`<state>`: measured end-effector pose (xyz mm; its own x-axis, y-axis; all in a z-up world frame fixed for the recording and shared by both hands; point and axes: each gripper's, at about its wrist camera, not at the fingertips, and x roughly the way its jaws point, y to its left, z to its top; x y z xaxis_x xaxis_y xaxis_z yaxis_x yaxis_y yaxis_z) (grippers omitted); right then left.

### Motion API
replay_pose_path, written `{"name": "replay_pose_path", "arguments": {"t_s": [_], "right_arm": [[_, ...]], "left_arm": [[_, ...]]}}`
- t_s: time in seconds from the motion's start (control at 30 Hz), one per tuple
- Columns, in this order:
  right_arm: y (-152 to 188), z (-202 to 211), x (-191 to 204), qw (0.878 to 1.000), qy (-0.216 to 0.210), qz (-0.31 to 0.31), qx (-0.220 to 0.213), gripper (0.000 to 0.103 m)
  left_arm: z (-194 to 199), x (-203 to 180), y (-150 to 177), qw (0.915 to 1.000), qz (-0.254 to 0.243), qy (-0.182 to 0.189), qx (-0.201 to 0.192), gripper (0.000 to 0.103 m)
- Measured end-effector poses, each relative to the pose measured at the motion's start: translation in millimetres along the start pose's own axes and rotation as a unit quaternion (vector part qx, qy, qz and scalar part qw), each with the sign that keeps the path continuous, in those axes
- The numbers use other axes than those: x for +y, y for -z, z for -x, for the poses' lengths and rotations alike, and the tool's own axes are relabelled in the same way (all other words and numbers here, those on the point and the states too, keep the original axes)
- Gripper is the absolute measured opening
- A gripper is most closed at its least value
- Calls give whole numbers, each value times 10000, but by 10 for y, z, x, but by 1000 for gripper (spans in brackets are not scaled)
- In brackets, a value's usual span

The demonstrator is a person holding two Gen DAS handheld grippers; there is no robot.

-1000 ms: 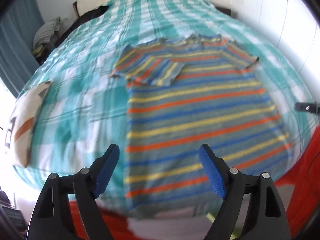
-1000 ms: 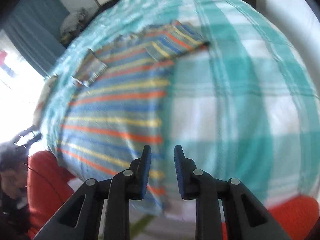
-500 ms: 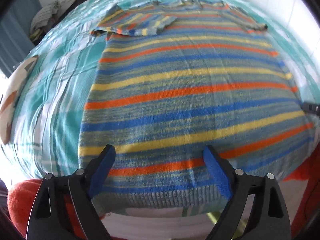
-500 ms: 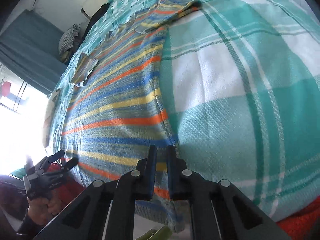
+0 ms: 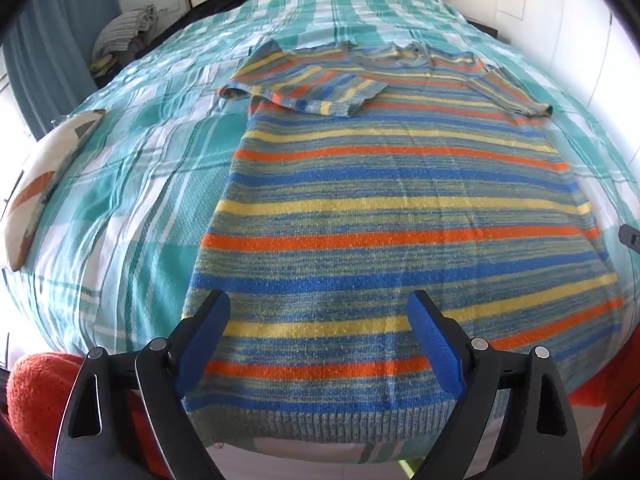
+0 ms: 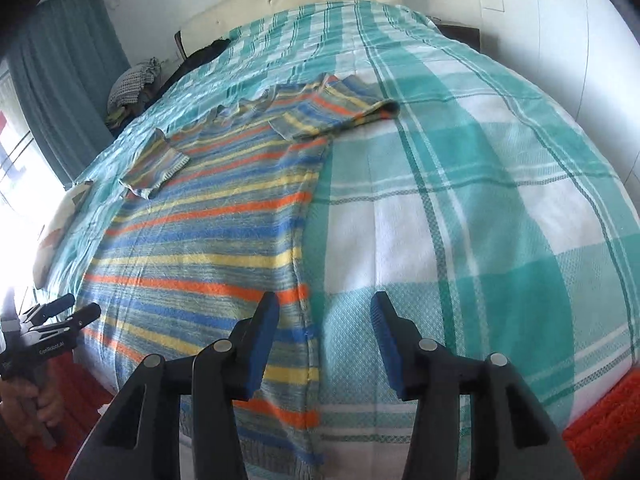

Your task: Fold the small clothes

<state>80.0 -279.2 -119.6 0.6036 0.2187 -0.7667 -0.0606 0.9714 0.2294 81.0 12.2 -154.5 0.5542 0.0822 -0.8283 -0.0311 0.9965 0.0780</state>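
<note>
A knitted sweater (image 5: 400, 220) with orange, yellow and blue stripes lies flat on the bed, hem toward me and both short sleeves folded inward. My left gripper (image 5: 318, 308) stands wide open just above the left part of the hem, nothing pressed between its blue pads. In the right wrist view the sweater (image 6: 208, 248) fills the left half. My right gripper (image 6: 326, 308) hovers over the sweater's right side seam near the hem; its jaws are opening and the seam lies beneath the gap, not pinched. The left gripper (image 6: 60, 316) shows at the far left, held by a hand.
A teal and white checked bedcover (image 6: 480, 200) covers the whole bed. A patterned pillow (image 5: 44, 172) lies at the left edge. A red fuzzy fabric (image 5: 36, 392) sits below the bed's near edge. Piled clothes (image 5: 120, 36) and a curtain stand far left.
The left gripper has sunk toward the hem, so the sweater fills its view. The right gripper's jaws went from narrow to almost shut, and now stand apart.
</note>
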Motion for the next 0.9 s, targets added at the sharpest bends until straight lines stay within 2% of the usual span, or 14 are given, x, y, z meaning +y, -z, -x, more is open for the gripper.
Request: {"name": "replay_pose_path", "arguments": {"t_s": [0.17,0.23,0.3,0.37,0.43,0.5,0.53,0.63,0.7,0.73,0.77,0.8,0.83,0.9], "right_arm": [[-95,15,51,9998,-77,203,-37,48],[-272,-22,149,9980,-104,620,-51,49],[-506,-103,285,9925,-48,1219,-2,55],[-785,-224,449,9822,-51,1878,26,61],[-1064,-431,653,9638,87,2666,-28,62],[-1273,-720,807,9497,140,3126,127,62],[-1381,-907,850,9478,141,3172,292,62],[-1581,-1465,893,9485,399,3088,591,62],[-1662,-1788,797,9562,545,2754,830,59],[-1722,-1851,687,9673,399,2345,885,41],[-1792,-1841,560,9768,332,1934,858,12],[-1881,-1767,382,9858,239,1475,768,11],[-1941,-1683,250,9895,230,1264,661,10],[-2106,-1373,-179,9944,458,906,282,10]], "left_arm": [[-24,-24,14,9997,-112,-185,-60,92],[-34,-28,8,9998,-111,-175,-77,92],[-37,-26,-3,9998,-98,-169,-106,92],[-30,-23,-6,9996,-115,-212,-143,92],[-35,-20,5,9993,-166,-298,-156,93],[-66,-16,21,9991,-195,-364,-107,94],[-87,-16,25,9991,-194,-380,-67,94],[-134,-19,32,9990,-193,-414,22,94],[-149,-30,42,9986,-254,-462,60,94],[-149,-35,47,9984,-282,-475,71,94],[-147,-38,52,9984,-297,-478,74,94],[-145,-40,58,9984,-306,-465,79,94],[-146,-46,59,9985,-311,-440,87,94],[-147,-62,45,9987,-318,-394,90,94]]}}
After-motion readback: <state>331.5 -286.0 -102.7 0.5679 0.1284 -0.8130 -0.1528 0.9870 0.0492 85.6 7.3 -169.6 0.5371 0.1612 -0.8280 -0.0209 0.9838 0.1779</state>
